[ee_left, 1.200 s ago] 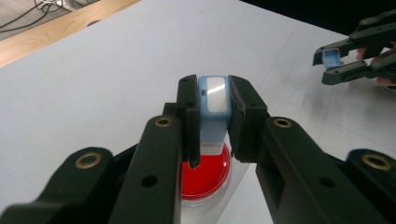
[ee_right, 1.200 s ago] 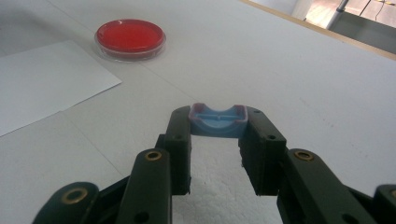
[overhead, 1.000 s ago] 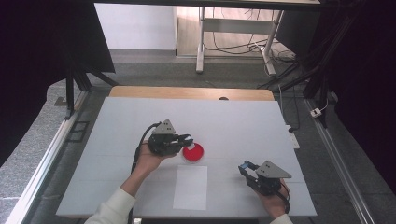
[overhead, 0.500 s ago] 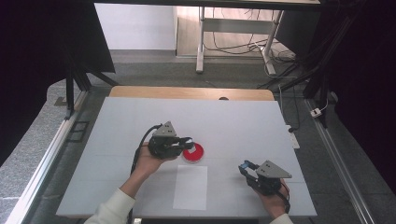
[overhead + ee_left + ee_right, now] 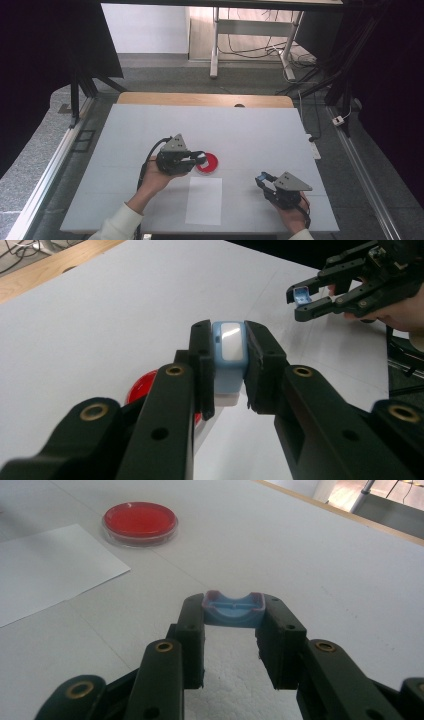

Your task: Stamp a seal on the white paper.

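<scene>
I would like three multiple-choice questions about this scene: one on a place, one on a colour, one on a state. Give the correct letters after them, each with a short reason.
1. Where does the sheet of white paper lie on the table?
A. on the near side of the red petri dish
B. at the far wooden edge
C. under the right gripper

2. What colour is the small piece held in the right gripper?
A. red
B. light blue
C. yellow

3. What is the state of the left gripper?
A. wide open with nothing between the jaws
B. lying on the table, let go by the hand
C. closed on a light blue block

Answers:
1. A: in the high view the paper lies just nearer the person than the dish.
2. B: the right gripper view shows a light blue curved piece between the jaws.
3. C: the left gripper view shows both jaws pressing the block's sides.
</scene>
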A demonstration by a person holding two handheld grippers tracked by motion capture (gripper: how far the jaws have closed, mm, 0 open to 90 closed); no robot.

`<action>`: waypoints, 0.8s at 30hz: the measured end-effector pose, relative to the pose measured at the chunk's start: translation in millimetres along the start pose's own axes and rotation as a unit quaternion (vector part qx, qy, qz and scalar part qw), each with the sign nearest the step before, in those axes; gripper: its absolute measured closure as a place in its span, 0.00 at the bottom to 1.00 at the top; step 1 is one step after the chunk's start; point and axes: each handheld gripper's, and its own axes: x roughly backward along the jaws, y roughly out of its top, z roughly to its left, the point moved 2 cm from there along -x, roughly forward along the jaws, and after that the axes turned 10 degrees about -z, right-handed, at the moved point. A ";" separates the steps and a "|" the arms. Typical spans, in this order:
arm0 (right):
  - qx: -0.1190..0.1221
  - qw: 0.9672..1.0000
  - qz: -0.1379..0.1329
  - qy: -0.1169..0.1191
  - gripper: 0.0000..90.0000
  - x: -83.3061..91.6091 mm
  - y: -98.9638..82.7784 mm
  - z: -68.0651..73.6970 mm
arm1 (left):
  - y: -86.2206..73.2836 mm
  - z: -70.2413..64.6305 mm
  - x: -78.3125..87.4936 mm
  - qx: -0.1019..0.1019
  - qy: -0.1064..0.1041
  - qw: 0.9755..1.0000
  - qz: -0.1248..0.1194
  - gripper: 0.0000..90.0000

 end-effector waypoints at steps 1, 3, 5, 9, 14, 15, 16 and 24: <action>-0.001 1.000 0.000 0.000 0.72 0.0 0.0 0.0 | -0.6 -1.1 0.7 0.000 0.000 1.000 0.001 0.84; -0.001 1.000 0.000 0.000 0.72 0.0 0.0 0.2 | -2.3 -2.4 2.3 0.000 -0.004 1.000 0.001 0.84; -0.001 1.000 0.001 0.000 0.72 -0.1 -0.1 0.5 | -4.5 -3.6 4.0 0.005 -0.008 1.000 -0.001 0.84; 0.001 1.000 0.004 -0.004 0.72 -0.1 0.0 0.9 | -7.7 -5.3 6.4 0.006 -0.010 1.000 0.000 0.84; -0.002 1.000 0.002 -0.002 0.72 -0.3 -0.2 0.6 | -9.0 -8.5 7.3 0.005 -0.012 1.000 -0.001 0.84; -0.001 1.000 0.003 -0.002 0.72 -0.3 -0.3 0.5 | -9.7 -9.5 7.4 0.006 -0.011 1.000 -0.001 0.84; -0.001 1.000 0.002 -0.002 0.72 -0.3 -0.3 0.4 | -10.6 -10.4 7.9 0.005 -0.012 1.000 -0.001 0.84; 0.000 1.000 0.003 -0.001 0.72 -0.2 -0.3 0.4 | -22.3 -20.2 11.7 0.008 -0.011 1.000 0.002 0.84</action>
